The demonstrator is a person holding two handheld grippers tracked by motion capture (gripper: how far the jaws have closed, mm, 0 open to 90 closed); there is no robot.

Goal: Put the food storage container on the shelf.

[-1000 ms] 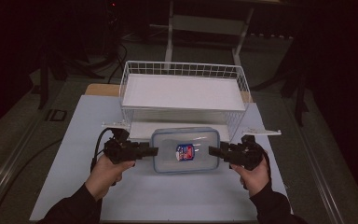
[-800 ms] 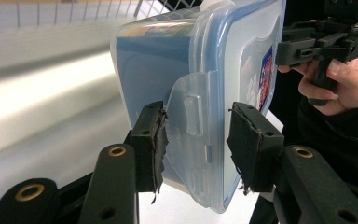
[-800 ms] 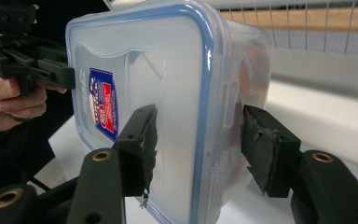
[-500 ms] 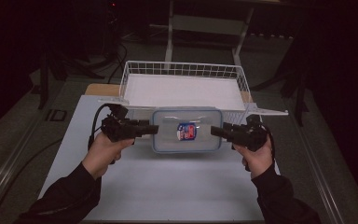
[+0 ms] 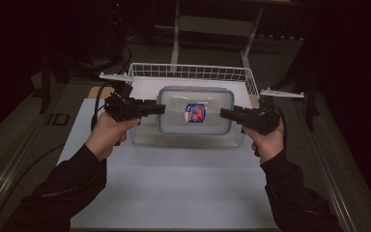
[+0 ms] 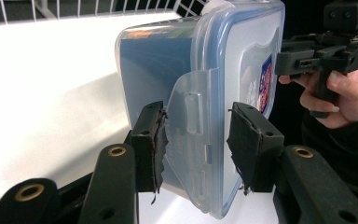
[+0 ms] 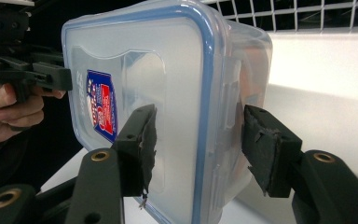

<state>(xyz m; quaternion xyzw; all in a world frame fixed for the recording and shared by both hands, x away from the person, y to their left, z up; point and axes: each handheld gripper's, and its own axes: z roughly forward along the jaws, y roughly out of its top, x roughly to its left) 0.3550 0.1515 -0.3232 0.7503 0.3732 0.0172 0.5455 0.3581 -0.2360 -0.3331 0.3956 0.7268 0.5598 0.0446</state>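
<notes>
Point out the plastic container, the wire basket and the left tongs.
plastic container (image 5: 195, 99), high view, lid middle.
wire basket (image 5: 188, 72), high view, far rim.
left tongs (image 6: 193, 140), left gripper view, midway between the tips.

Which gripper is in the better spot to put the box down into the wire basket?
Neither alone, probably. The left gripper and right gripper each clamp one end of the box, held level over the basket. Lowering together looks safest.

You've got a white wire basket (image 5: 193, 72) just past your grippers, sitting on a white mat (image 5: 174, 179); behind it, probably a metal stand (image 5: 212, 24).
</notes>
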